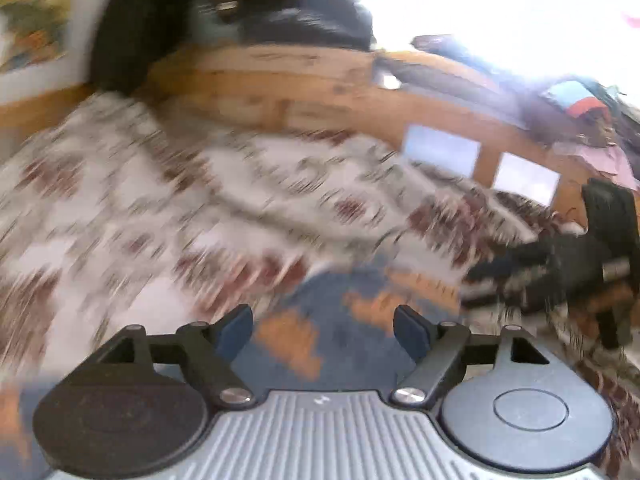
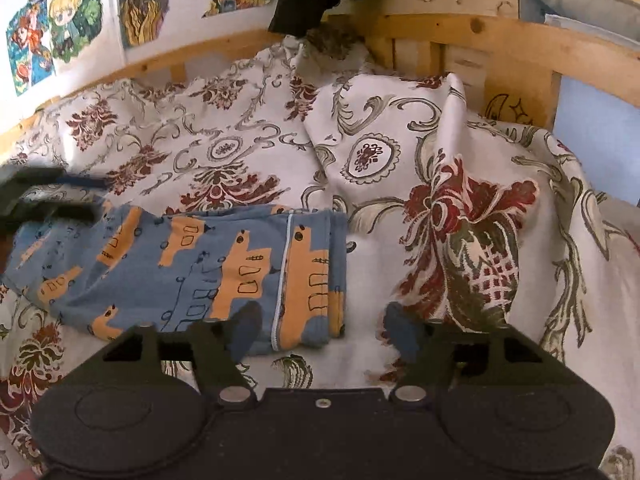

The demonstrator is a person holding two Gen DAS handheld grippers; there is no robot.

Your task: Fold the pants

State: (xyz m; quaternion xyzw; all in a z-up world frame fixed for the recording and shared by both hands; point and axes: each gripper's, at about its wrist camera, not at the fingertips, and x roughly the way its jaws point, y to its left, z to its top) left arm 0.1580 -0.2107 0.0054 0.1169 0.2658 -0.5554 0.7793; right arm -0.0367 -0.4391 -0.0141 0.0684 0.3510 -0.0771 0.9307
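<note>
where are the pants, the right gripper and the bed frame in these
pants [image 2: 192, 268]: right wrist view, on the blue and orange printed cloth.
right gripper [image 2: 320, 330]: right wrist view, midway between its open fingertips.
bed frame [image 2: 516, 40]: right wrist view, on the wooden top rail.

The whole left wrist view is smeared by motion: the floral bedspread [image 1: 168, 208] is only streaks, and the pants [image 1: 320, 336] show as blue and orange blotches with no readable edges or folds. Right of the pants there, the right gripper [image 1: 560, 272] is a dark blur, its fingers indistinct. In the right wrist view, the left gripper [image 2: 44, 196] is blurred and cut by the frame edge just left of the pants [image 2: 192, 264], whose near hem lies behind one finger [image 2: 244, 332].
</note>
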